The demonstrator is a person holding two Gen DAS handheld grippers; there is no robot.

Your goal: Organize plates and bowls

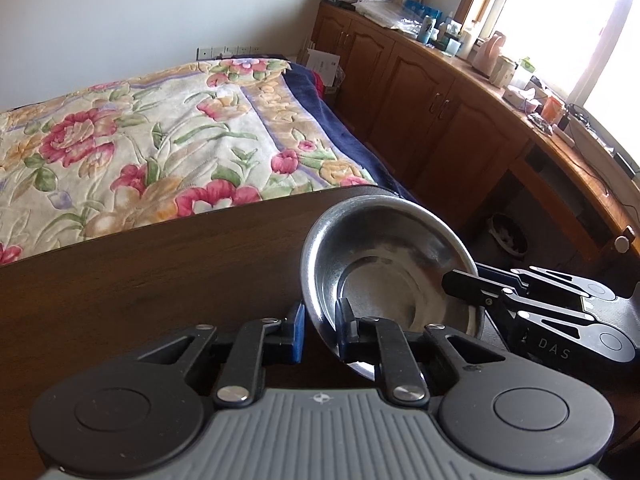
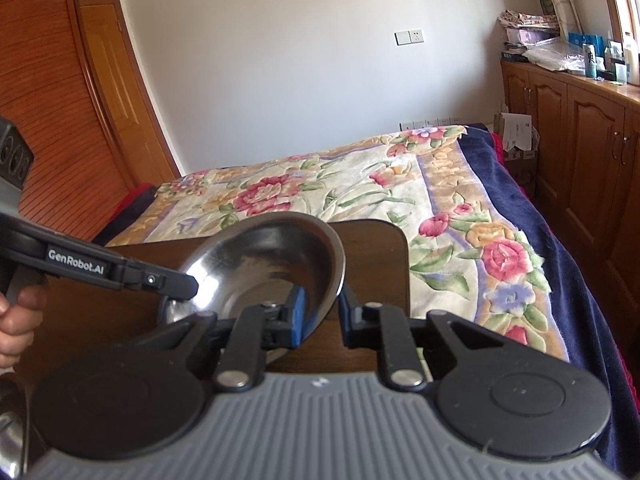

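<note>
Steel bowl (image 1: 384,256) empty, tilted above table (image 1: 160,280); left hand-held gripper (image 1: 320,330) and right hand-held gripper (image 2: 322,312) clamp opposite rims.

Near rim of the bowl (image 1: 384,276) hidden behind the left gripper (image 1: 320,330) at 6 o'clock. Hand (image 2: 16,320) cut off by the edge at 9 o'clock in the right wrist view. Shiny metal thing (image 2: 10,436) at 8 o'clock mostly out of frame, unidentifiable. Bottles (image 1: 444,32) at 1 o'clock too small to read.
</note>
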